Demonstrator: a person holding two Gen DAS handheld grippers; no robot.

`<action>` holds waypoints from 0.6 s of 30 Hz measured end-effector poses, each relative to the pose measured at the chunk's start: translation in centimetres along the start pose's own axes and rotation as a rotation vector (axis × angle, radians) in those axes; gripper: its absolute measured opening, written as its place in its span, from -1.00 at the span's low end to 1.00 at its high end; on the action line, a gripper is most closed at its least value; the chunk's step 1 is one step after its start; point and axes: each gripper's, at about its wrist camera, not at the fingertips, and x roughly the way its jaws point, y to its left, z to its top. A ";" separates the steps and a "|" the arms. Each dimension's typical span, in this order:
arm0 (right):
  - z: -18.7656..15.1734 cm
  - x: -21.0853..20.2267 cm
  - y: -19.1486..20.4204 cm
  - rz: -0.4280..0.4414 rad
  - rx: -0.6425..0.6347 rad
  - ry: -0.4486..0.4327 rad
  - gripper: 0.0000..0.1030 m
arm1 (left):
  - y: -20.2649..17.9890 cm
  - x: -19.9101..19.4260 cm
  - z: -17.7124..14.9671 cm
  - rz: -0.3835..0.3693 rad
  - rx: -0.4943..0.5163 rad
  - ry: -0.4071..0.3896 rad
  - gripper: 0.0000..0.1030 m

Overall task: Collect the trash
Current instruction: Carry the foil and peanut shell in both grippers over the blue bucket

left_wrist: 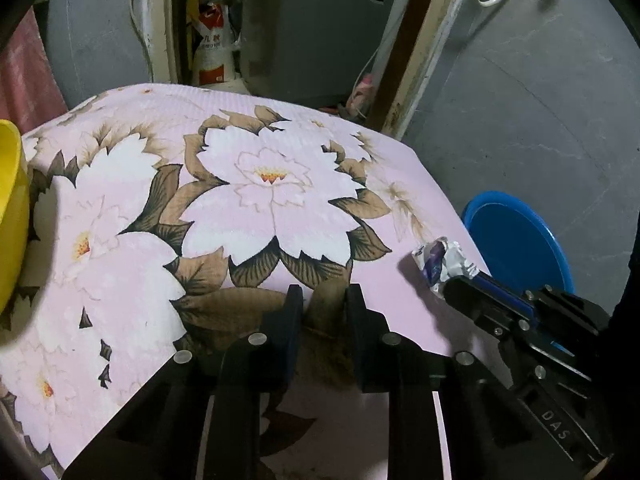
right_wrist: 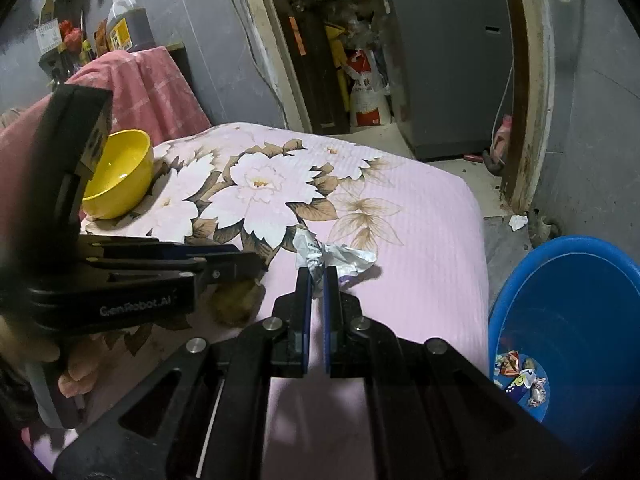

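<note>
A crumpled white and purple wrapper (right_wrist: 344, 258) lies near the right edge of the table's pink floral cloth (right_wrist: 420, 240). My right gripper (right_wrist: 316, 276) is shut on its near end. The left wrist view shows the same wrapper (left_wrist: 440, 260) at the tip of that right gripper (left_wrist: 454, 284). A brown crumpled scrap (left_wrist: 326, 320) fills the narrow gap between the fingers of my left gripper (left_wrist: 324, 292), which looks shut on it. From the right wrist view this scrap (right_wrist: 236, 304) sits just under the left gripper's tip (right_wrist: 252, 264). A person's hand (right_wrist: 76, 376) holds the left gripper.
A blue basin (right_wrist: 580, 320) stands on the floor right of the table, with a few wrappers (right_wrist: 520, 376) in it; it also shows as the basin (left_wrist: 516, 236). A yellow bowl (right_wrist: 120, 172) sits at the cloth's far left. A white scrap (right_wrist: 518, 222) lies by the doorframe.
</note>
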 end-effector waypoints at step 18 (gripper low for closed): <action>0.8 -9.8 2.5 0.013 -0.062 -0.350 -0.39 | -1.9 -12.0 -2.6 -0.073 -0.116 -0.508 -0.68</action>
